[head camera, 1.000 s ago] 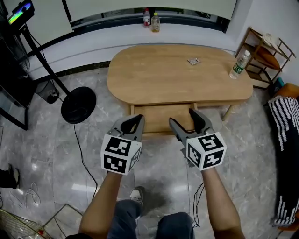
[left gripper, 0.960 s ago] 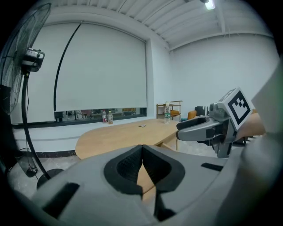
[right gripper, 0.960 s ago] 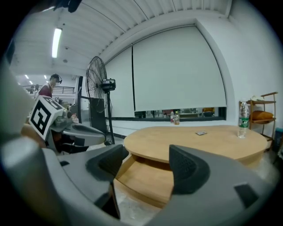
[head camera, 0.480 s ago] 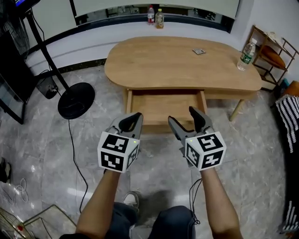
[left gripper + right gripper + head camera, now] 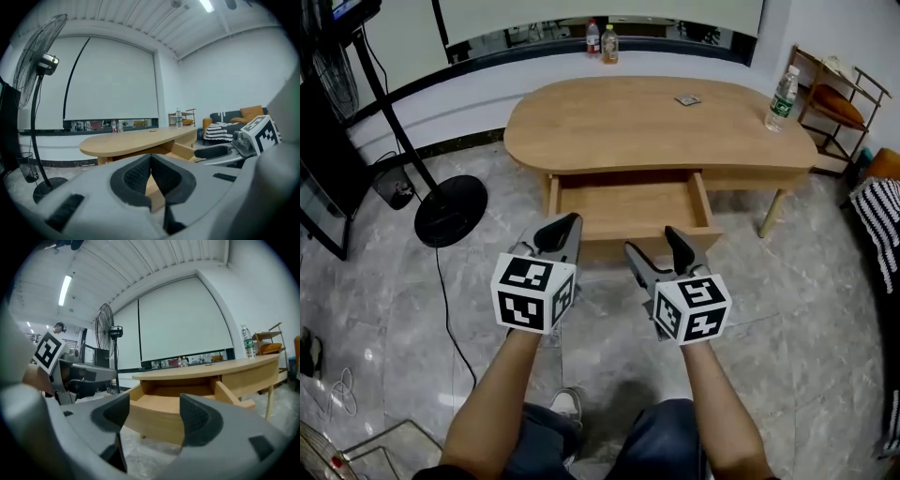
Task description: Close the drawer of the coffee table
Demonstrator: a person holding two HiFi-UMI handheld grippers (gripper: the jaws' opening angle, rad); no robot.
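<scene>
On the grey tiled floor (image 5: 787,309) ahead of me, the oval wooden coffee table (image 5: 656,127) stands with its drawer (image 5: 628,208) pulled well out on my side, front panel facing me. Near that front I hold both tools about level: left gripper (image 5: 562,228) jaws pressed together on nothing, right gripper (image 5: 652,242) jaws apart, nothing gripped, drawer front visible through the gap.

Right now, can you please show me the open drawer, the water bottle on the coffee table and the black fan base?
drawer (image 5: 628,202), head view, its bare inside floor.
water bottle (image 5: 782,97), head view, middle of its body.
fan base (image 5: 450,211), head view, middle of the black disc.
</scene>
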